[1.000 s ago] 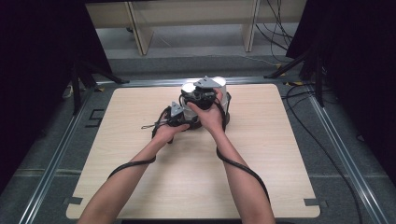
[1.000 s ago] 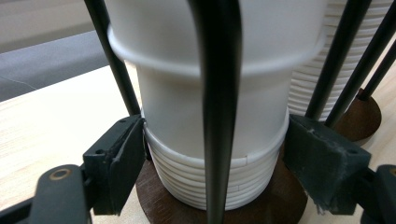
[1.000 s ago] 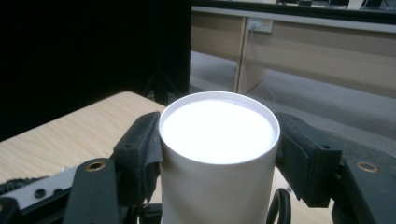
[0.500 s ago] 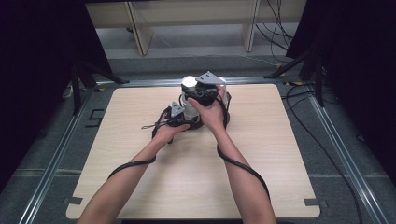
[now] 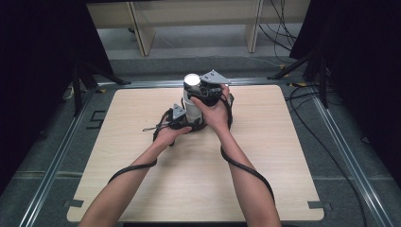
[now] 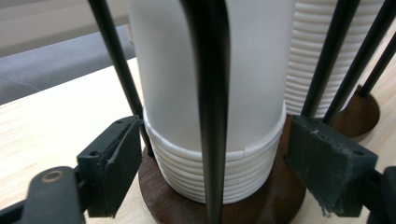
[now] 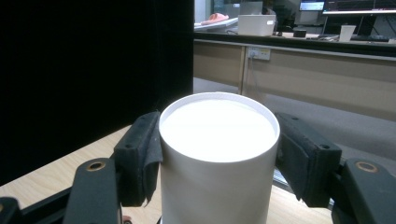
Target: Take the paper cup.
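Top paper cup [image 7: 218, 154] upside down on the cup stack [image 6: 212, 172], pinched near its closed end by right gripper [image 7: 219, 158]. Left gripper [image 6: 215, 168] spread beside the stack's wooden base [image 6: 261, 205], low on the table [image 5: 142, 179].

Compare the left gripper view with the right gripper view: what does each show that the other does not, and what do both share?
The left gripper view shows the foot of the cup stack: many stacked white rims on a round brown wooden base, black upright rods around it, and a second stack behind. The left gripper has its jaws open either side of the base.

The right gripper view shows the flat white top of an upside-down cup, with the right gripper closed against its sides, and a room beyond.

Both share the white cups and the light wooden table.
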Demonstrator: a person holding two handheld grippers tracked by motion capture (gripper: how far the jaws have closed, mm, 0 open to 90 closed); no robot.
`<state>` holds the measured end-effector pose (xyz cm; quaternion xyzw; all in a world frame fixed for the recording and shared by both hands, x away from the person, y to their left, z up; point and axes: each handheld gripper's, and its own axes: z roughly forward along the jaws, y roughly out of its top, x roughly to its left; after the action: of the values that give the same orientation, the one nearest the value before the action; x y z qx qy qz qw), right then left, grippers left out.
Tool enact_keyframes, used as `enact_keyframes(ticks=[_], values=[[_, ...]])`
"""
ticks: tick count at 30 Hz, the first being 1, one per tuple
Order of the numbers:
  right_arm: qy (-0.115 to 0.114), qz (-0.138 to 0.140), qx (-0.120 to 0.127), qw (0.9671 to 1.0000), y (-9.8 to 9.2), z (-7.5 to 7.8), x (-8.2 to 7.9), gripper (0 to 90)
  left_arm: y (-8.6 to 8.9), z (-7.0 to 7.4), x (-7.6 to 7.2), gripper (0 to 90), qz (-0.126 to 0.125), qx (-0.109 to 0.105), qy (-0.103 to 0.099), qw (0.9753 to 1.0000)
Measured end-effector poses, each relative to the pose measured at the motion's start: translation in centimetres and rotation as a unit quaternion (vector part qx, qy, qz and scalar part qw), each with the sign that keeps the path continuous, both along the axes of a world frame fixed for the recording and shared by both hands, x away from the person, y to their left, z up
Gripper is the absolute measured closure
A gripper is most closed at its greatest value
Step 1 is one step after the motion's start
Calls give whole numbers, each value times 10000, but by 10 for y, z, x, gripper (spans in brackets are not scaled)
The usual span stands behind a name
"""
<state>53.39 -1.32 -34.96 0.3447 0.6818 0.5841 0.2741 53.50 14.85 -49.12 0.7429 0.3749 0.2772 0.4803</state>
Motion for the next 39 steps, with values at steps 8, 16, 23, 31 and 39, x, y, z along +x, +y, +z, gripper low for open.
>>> enact_keyframes(ticks=[8,16,23,31,39], values=[[-75,6,63,10000,-6,6,-5,355,9,5,-13,135,-4,12,-166,9999],[-135,29,114,9998,-9,8,-13,355,19,15,-30,86,-68,92,-298,9995],[-192,87,126,9997,-14,9,-22,355,24,22,-41,18,-85,86,-385,9992],[-130,148,126,9997,-19,7,-33,355,28,33,-57,0,-277,-46,-643,9975],[-148,261,66,9995,-26,0,-48,355,28,40,-77,0,-468,-100,-636,9968]])
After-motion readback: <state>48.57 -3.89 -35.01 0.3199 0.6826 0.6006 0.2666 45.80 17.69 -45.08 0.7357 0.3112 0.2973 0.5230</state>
